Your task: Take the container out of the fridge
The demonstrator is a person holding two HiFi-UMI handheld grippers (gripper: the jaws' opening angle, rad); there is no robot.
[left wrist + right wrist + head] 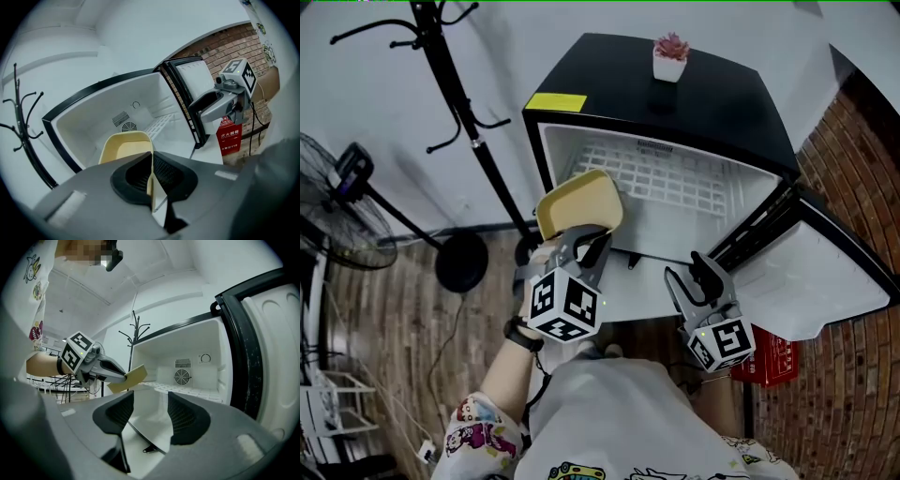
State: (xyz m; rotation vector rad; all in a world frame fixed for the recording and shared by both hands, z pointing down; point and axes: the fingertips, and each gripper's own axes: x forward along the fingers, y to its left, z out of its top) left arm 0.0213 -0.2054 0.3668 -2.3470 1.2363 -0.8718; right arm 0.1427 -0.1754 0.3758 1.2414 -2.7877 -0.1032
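Note:
A shallow yellow container (pixel 578 203) hangs just in front of the open black mini fridge (pixel 694 112). My left gripper (pixel 584 246) is shut on its near rim. In the left gripper view the container (pixel 124 147) rises from between the two dark pads (pixel 166 176), its thin edge pinched there. The right gripper view shows the container (pixel 127 378) tilted and held in the air in front of the fridge opening. My right gripper (pixel 692 275) stands open below the fridge opening, beside the open door (pixel 825 272), with nothing between its pads (pixel 187 418).
A white wire shelf (pixel 670 178) lies inside the fridge. A small potted plant (pixel 670 56) stands on the fridge top. A black coat stand (pixel 450 84) and a fan (pixel 333 202) are at the left. A red box (pixel 769 361) sits on the floor by the door.

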